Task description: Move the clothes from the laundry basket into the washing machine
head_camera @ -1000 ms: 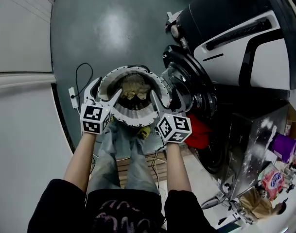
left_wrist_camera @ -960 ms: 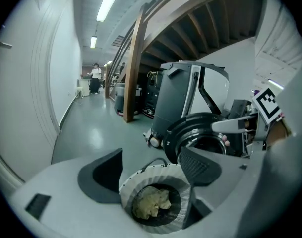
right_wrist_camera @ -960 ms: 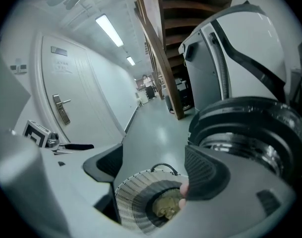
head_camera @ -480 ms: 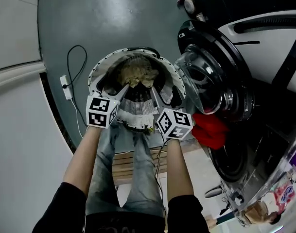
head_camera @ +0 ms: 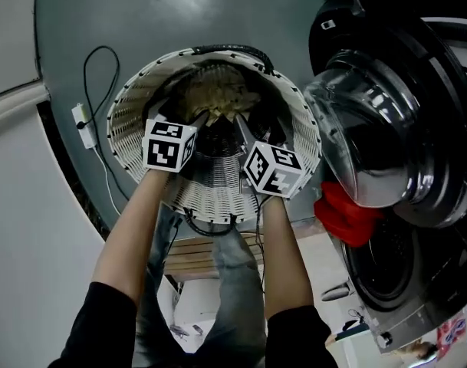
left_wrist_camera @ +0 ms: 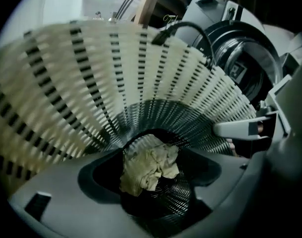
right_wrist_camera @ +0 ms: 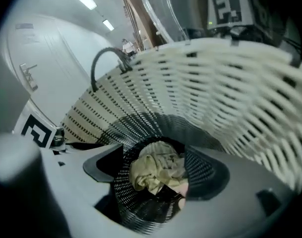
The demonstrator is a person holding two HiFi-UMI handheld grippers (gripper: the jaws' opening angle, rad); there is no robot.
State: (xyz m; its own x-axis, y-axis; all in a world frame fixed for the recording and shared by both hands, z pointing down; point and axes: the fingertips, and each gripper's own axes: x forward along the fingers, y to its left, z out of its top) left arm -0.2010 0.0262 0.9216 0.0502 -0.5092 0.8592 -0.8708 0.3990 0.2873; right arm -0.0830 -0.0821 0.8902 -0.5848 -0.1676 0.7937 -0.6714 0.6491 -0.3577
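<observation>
A white slatted laundry basket [head_camera: 133, 106] stands on the grey floor, with a crumpled olive cloth [head_camera: 218, 98] at its bottom. Both grippers reach down inside it. My left gripper [head_camera: 193, 125] is open, and the olive cloth [left_wrist_camera: 150, 167] shows between its jaws, lower down and untouched. My right gripper [head_camera: 245, 135] is open too, above the same cloth [right_wrist_camera: 155, 172]. The washing machine's glass door [head_camera: 371, 144] stands open at the right, and a red garment [head_camera: 348, 213] hangs at the drum opening [head_camera: 386, 271].
A black cable and a white power strip [head_camera: 81, 121] lie on the floor left of the basket. A wooden pallet [head_camera: 195, 255] sits under my legs. A pale wall [head_camera: 26, 228] runs along the left. The basket's black handle [head_camera: 233, 50] arches over its far rim.
Both grippers have gone from the basket's near rim down into it. The view has dropped closer to the basket, and the washer door now fills the right side.
</observation>
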